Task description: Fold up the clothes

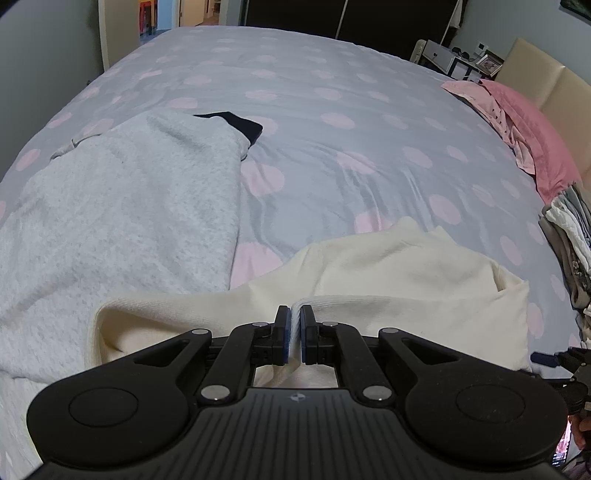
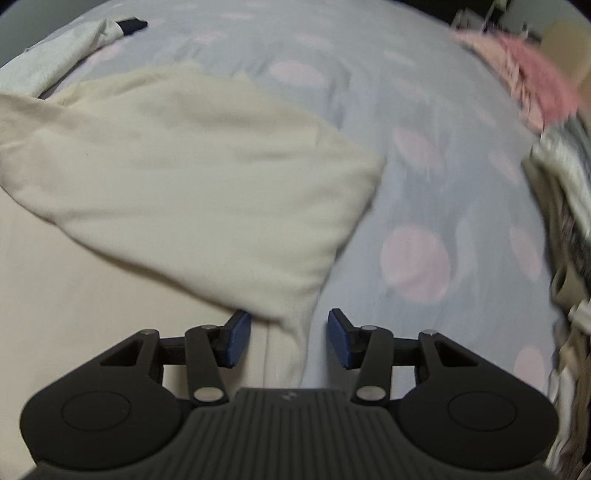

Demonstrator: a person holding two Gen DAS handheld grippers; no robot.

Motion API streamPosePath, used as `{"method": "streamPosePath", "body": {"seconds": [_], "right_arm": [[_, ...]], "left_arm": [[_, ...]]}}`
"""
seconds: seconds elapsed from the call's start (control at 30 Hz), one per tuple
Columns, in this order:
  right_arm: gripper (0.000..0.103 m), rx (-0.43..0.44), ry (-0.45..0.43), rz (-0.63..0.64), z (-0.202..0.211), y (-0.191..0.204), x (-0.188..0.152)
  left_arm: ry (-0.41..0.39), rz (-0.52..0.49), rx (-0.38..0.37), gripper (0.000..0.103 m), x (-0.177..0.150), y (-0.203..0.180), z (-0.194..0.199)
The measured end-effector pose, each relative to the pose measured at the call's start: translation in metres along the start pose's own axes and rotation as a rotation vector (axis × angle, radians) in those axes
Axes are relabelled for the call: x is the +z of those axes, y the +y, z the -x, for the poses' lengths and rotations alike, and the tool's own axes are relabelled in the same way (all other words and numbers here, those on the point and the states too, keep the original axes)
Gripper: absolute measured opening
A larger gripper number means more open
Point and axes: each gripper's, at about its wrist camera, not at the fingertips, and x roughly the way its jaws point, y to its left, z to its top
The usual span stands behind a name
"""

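Left gripper (image 1: 291, 334) clamps cream top (image 1: 388, 266) hem, anchoring it on bed (image 1: 332, 92); right gripper (image 2: 290, 338) apart, straddling corner for second grip.

Bedroom around the bed

A grey duvet (image 1: 332, 110) with pink dots covers the bed. At the right edge lies a pink pillow (image 1: 532, 125) against a beige headboard (image 1: 554, 81). A white nightstand (image 1: 439, 55) with a picture frame (image 1: 490, 62) stands upper right; dark wardrobe doors (image 1: 369, 18) fill the top.
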Motion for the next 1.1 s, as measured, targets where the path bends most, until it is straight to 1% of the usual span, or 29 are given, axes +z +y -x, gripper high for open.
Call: {"method": "streamPosePath", "body": {"seconds": [0.03, 0.07, 0.1, 0.13, 0.2, 0.27, 0.33, 0.4, 0.43, 0.47, 0.5, 0.53, 0.6, 0.63, 0.7, 0.77, 0.8, 0.83, 0.97, 1.07, 1.1], "right_arm": [[0.042, -0.014, -0.026, 0.017, 0.001, 0.003, 0.001], [0.038, -0.020, -0.034, 0.020, 0.003, 0.003, 0.001], [0.021, -0.023, -0.034, 0.018, 0.005, 0.002, 0.001], [0.011, -0.025, -0.035, 0.015, 0.007, 0.000, 0.002], [0.007, -0.038, -0.040, -0.005, 0.013, -0.006, 0.002], [0.006, -0.059, -0.034, -0.062, 0.019, -0.021, 0.001], [0.006, -0.070, 0.002, -0.139, 0.018, -0.042, -0.002], [0.005, -0.097, 0.047, -0.154, 0.009, -0.049, -0.007], [0.001, -0.111, 0.070, -0.157, 0.005, -0.051, -0.010], [0.000, -0.126, 0.093, -0.160, 0.000, -0.053, -0.013], [0.000, -0.141, 0.117, -0.163, -0.005, -0.056, -0.016], [0.000, -0.132, 0.128, -0.185, -0.006, -0.061, -0.016], [0.001, -0.094, 0.141, -0.247, -0.005, -0.074, -0.017], [0.006, -0.075, 0.147, -0.278, -0.004, -0.081, -0.017], [0.007, -0.031, 0.143, -0.346, 0.001, -0.094, -0.015], [0.016, 0.011, 0.104, -0.394, 0.009, -0.105, -0.005], [0.028, 0.032, 0.084, -0.416, 0.013, -0.110, 0.000], [0.033, 0.043, 0.066, -0.431, 0.015, -0.114, 0.008], [0.034, 0.082, 0.014, -0.508, 0.010, -0.132, 0.039], [0.037, 0.137, 0.006, -0.605, -0.003, -0.143, 0.055], [0.037, 0.143, 0.008, -0.626, -0.007, -0.143, 0.058]], "left_arm": [[0.001, 0.003, -0.001, 0.003, 0.000, 0.000, 0.000], [-0.001, 0.006, -0.004, 0.003, -0.001, 0.000, 0.000], [-0.004, 0.007, -0.008, 0.003, -0.001, 0.000, 0.001], [-0.008, 0.009, -0.013, 0.003, -0.001, 0.000, 0.002], [-0.019, 0.014, -0.034, 0.004, 0.000, -0.003, 0.003], [-0.021, 0.007, -0.053, 0.004, 0.000, -0.008, 0.002], [0.003, -0.029, -0.058, 0.004, -0.003, -0.018, -0.005], [0.032, -0.062, -0.054, 0.004, -0.008, -0.028, -0.016], [0.049, -0.076, -0.050, 0.004, -0.011, -0.032, -0.023], [0.061, -0.090, -0.035, 0.004, -0.013, -0.035, -0.029], [0.071, -0.103, -0.015, 0.004, -0.015, -0.038, -0.034], [0.081, -0.104, -0.006, 0.004, -0.016, -0.037, -0.039], [0.100, -0.092, 0.003, 0.004, -0.018, -0.033, -0.046], [0.106, -0.085, 0.003, 0.004, -0.018, -0.031, -0.047], [0.115, -0.067, -0.003, 0.004, -0.018, -0.027, -0.047], [0.120, -0.064, -0.004, 0.004, -0.017, -0.026, -0.048], [0.122, -0.066, -0.003, 0.004, -0.017, -0.027, -0.048], [0.124, -0.068, -0.003, 0.004, -0.017, -0.027, -0.048], [0.134, -0.077, -0.007, 0.004, -0.016, -0.029, -0.048], [0.138, -0.081, -0.014, 0.005, -0.017, -0.028, -0.048], [0.142, -0.081, -0.019, 0.006, -0.018, -0.028, -0.048]]}}
